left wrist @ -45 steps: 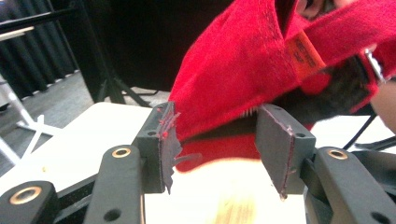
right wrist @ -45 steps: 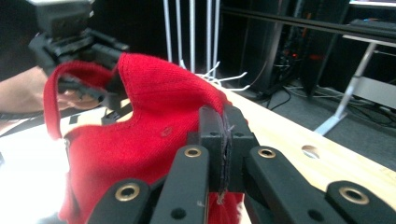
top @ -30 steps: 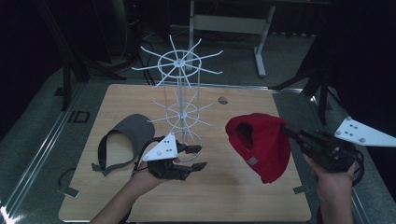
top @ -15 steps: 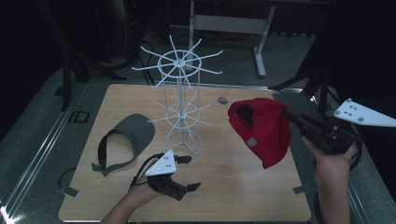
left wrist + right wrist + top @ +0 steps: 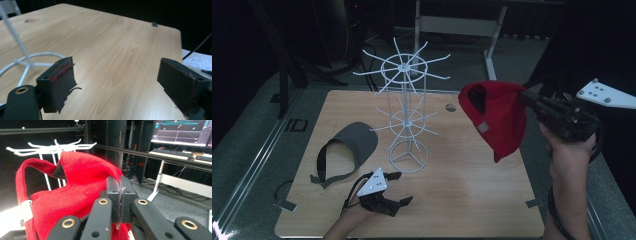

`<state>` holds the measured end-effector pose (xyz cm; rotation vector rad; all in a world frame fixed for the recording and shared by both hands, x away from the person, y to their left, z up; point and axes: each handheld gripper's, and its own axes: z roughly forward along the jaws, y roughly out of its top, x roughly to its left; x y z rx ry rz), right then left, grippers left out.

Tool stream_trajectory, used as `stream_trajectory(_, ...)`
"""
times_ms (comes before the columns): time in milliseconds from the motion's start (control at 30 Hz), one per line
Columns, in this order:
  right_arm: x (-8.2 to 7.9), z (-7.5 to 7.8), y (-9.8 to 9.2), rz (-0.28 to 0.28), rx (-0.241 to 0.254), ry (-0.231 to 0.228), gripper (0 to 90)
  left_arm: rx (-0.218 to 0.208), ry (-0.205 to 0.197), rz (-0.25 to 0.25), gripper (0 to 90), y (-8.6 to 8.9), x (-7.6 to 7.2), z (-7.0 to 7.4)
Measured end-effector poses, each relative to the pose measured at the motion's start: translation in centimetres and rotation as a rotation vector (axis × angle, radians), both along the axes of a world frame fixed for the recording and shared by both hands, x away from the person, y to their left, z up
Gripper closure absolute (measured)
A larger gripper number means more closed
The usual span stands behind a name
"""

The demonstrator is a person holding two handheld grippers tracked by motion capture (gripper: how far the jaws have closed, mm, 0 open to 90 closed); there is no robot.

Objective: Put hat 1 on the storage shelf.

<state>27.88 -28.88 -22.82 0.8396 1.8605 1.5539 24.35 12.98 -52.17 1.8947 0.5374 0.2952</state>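
A red cap point(image 5: 496, 117) hangs in the air over the table's right side, with my right gripper point(image 5: 532, 102) shut on its edge. Seen from the right gripper view, the red cap point(image 5: 75, 195) is pinched between the closed jaws of the right gripper point(image 5: 120, 195), and the white wire rack point(image 5: 50, 148) stands behind it. That white wire rack point(image 5: 407, 100) with its radiating hooks rises from the table's middle. A grey visor point(image 5: 349, 150) lies left of the rack's base. My left gripper point(image 5: 397, 189) rests low near the front edge, open and holding nothing point(image 5: 115, 82).
The wooden table point(image 5: 462, 200) has bare surface at the front and right. A small round mark point(image 5: 451, 107) sits near the back. The rack's ring base point(image 5: 27, 62) lies just left of my left jaws. A metal frame stands behind the table.
The right gripper has lifted the red cap higher and slightly toward the rack. The left gripper has drawn back toward the front edge and stays open.
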Motion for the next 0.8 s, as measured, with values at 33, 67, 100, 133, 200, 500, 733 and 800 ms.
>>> stream_trajectory(33,0.2,0.2,0.0,0.000,0.005,0.002,88.7,-0.001,-0.005,0.007,14.6,0.1,0.0,-0.2)
stream_trajectory(67,0.3,0.5,0.1,0.000,0.007,0.001,88.7,0.003,-0.007,0.012,14.6,0.3,-0.1,-0.4)
stream_trajectory(100,0.4,0.7,0.2,0.000,0.007,-0.001,88.7,0.007,-0.005,0.015,14.6,0.4,-0.1,-0.5)
stream_trajectory(133,0.5,1.0,0.3,-0.001,0.007,-0.003,88.7,-0.001,0.000,0.017,14.6,0.5,-0.1,-0.7)
stream_trajectory(200,0.8,1.5,0.5,-0.004,0.014,-0.008,88.7,-0.003,0.006,0.021,14.6,0.6,-0.1,-0.8)
stream_trajectory(500,2.4,3.0,2.0,-0.015,0.029,-0.010,88.7,-0.011,0.038,0.038,14.6,1.2,0.0,-1.6)
stream_trajectory(733,3.9,2.7,3.5,-0.013,0.009,0.020,88.6,-0.011,0.036,0.039,14.6,1.2,0.0,-1.9)
stream_trajectory(800,4.1,2.5,3.9,-0.015,-0.005,0.023,88.7,-0.013,0.032,0.039,14.6,1.2,0.0,-1.9)
